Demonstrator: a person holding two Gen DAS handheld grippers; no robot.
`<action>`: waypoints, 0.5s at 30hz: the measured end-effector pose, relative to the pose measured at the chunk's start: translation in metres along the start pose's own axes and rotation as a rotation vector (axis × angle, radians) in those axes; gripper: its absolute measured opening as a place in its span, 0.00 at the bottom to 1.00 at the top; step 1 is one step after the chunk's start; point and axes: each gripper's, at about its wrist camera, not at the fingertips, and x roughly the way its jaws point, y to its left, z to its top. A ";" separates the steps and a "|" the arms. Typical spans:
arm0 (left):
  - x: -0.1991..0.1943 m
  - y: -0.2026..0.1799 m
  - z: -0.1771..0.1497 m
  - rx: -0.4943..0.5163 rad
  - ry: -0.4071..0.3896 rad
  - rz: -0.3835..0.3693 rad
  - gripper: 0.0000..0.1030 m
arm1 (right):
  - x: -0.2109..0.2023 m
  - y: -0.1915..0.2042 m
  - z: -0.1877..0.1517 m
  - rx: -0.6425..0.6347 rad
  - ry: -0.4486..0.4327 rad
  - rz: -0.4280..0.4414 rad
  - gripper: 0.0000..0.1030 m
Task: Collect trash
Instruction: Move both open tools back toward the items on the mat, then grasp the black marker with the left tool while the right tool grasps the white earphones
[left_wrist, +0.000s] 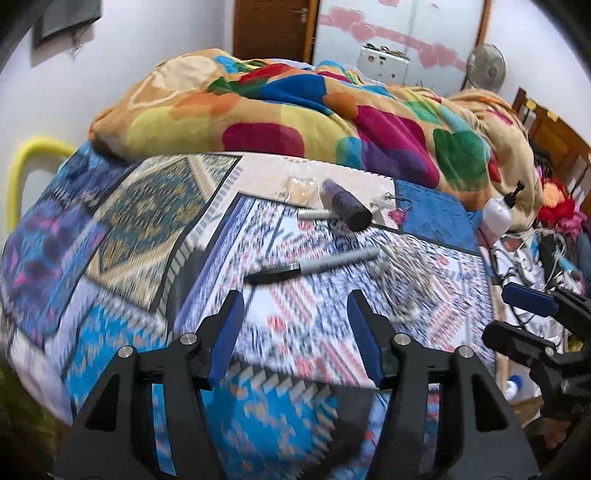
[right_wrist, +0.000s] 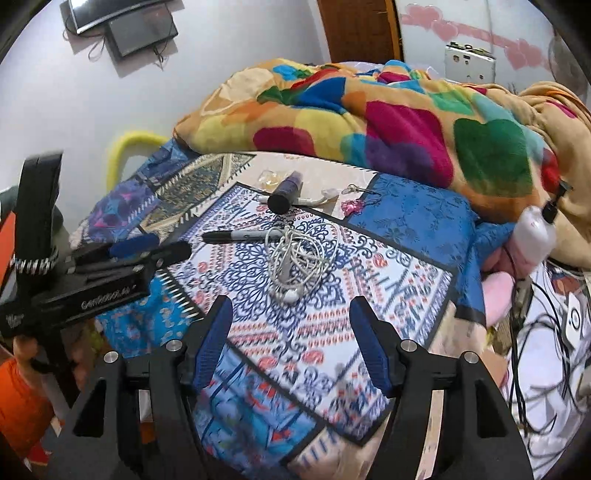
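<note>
On patterned blue bedsheet (right_wrist: 406, 221): crumpled clear plastic wrapper (right_wrist: 270, 178) lies far, beyond black marker (right_wrist: 240, 235). Your left gripper (left_wrist: 295, 334) and right gripper (right_wrist: 291, 339) spread, empty, angled down for pickup.

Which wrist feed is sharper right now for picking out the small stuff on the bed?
Right wrist view: fairly crisp, the marker and earphone tangle read clearly, with blur only at the lower edge. Left wrist view: motion-smeared, the bedsheet pattern streaks and the marker is soft. Both bend the scene, fisheye.
</note>
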 end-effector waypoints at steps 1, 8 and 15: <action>0.008 0.000 0.006 0.019 0.004 -0.005 0.56 | 0.005 0.000 0.002 -0.004 0.000 -0.003 0.60; 0.054 -0.002 0.030 0.074 0.039 -0.068 0.56 | 0.046 -0.009 0.018 -0.019 0.031 -0.006 0.60; 0.082 -0.006 0.023 0.121 0.103 -0.086 0.56 | 0.072 -0.025 0.021 0.074 0.077 0.062 0.43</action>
